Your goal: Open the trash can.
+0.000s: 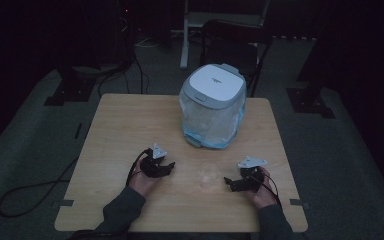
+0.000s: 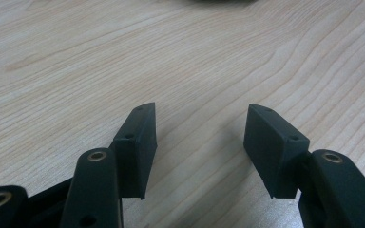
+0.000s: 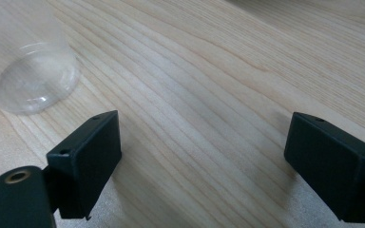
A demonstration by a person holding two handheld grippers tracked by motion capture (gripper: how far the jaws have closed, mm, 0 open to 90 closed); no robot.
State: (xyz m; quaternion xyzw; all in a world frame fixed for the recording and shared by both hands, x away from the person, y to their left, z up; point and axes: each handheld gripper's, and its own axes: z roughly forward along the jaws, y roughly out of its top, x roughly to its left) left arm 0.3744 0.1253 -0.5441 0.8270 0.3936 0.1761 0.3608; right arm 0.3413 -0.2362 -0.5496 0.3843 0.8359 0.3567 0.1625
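Nearest me, the person's two hands rest low on the wooden table (image 1: pixel 120 130). The left gripper (image 1: pixel 166 167) and the right gripper (image 1: pixel 231 183) both have their jaws spread apart, holding nothing. Between them stands a clear plastic cup (image 1: pixel 207 173), untouched. Farther back sits a white-lidded bin (image 1: pixel 213 106) lined with a bag, lid closed. Nothing looks begun; I'd guess the cup is headed there.

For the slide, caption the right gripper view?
Open right gripper above the wooden table, clear plastic cup at upper left.
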